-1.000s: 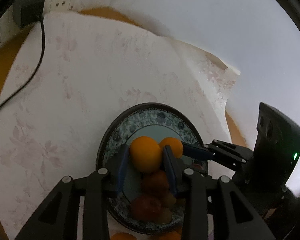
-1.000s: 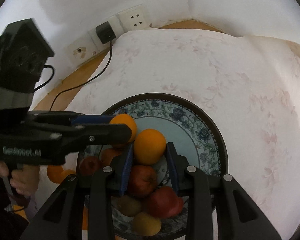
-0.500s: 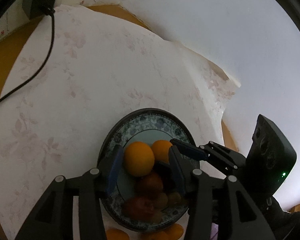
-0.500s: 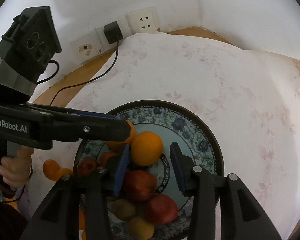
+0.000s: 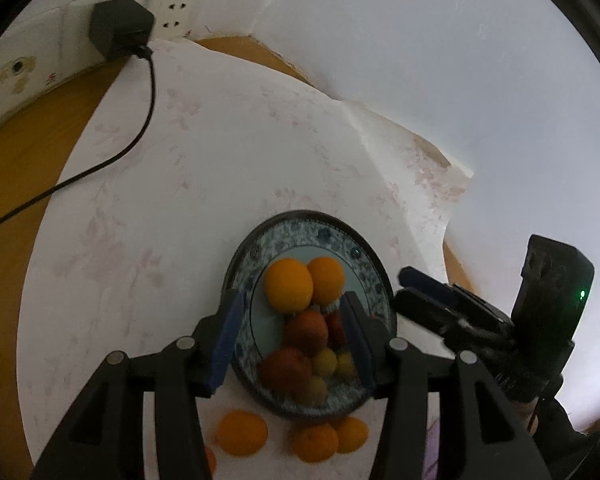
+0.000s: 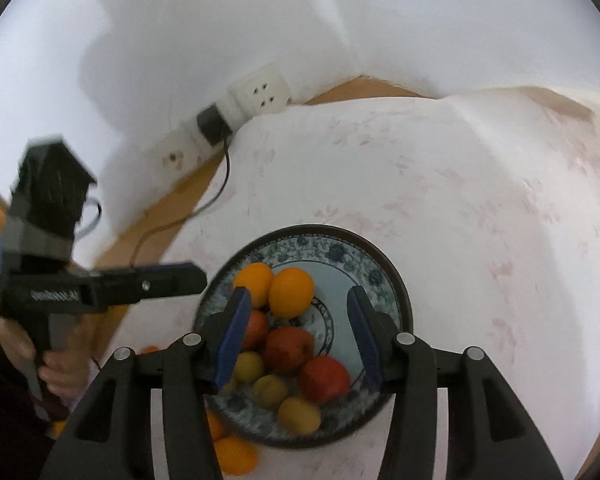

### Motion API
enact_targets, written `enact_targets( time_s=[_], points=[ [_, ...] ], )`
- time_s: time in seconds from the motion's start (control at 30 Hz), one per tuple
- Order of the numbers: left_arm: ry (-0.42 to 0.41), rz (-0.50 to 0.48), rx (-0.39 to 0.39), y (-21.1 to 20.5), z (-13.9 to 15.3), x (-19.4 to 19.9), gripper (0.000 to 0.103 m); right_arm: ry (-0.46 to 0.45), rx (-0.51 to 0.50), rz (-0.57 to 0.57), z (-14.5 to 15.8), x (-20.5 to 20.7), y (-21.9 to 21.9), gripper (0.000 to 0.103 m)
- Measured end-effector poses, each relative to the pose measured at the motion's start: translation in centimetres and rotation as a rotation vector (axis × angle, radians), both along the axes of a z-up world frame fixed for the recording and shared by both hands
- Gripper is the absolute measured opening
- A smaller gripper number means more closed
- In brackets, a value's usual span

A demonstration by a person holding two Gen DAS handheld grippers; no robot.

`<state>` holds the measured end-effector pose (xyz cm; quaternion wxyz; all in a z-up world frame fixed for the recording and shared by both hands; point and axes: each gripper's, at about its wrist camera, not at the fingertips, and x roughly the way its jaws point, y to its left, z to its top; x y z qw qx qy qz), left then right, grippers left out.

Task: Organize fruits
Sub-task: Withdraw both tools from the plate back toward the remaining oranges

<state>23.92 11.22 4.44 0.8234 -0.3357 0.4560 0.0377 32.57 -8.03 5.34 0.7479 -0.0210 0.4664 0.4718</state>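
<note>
- The left gripper points steeply down, its two black arms spread in a V from the bottom of its own view.
- Its blue-padded fingers stand apart; the jaws have just been opening, and the pads press on nothing.
- The right gripper tilts down in the same way, blue pads apart; its jaws have also just been opening, gripping nothing.
- In the right wrist view the left gripper reaches in level from the left, a hand wrapped round its grip.
- In the left wrist view the right gripper comes in from the right, fingertips pointing left.
</note>
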Motion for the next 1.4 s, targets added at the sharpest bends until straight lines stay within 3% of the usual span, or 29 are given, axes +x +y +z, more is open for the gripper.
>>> enact_targets(
  time_s=[0.2,0.43,0.8,1.1,1.4],
  points=[
    [-0.017,-0.01,0.062,-1.9,1.4,-2.9,0.053,0.056,0.041,-0.054,1.2,-2.4,-3.0,0.051],
    [-0.045,-0.028,0.133,-3.7,3.2,-6.1,0.053,0.057,0.066,-0.072,2.0,-5.5,-5.6,0.051],
    [-0.077,-0.047,0.194,-7.0,3.5,-10.8,0.053,0.035,0.081,-0.085,3.1,-9.1,-8.4,0.051],
    [-0.09,-0.021,0.236,-9.3,2.1,-15.1,0.053,0.097,0.015,-0.051,0.3,-11.9,-8.6,0.051],
    [-0.004,-0.006,0.242,-9.4,-0.5,-16.6,0.053,0.21,-0.04,-0.044,-4.2,-13.6,-8.3,0.051]
  ],
)
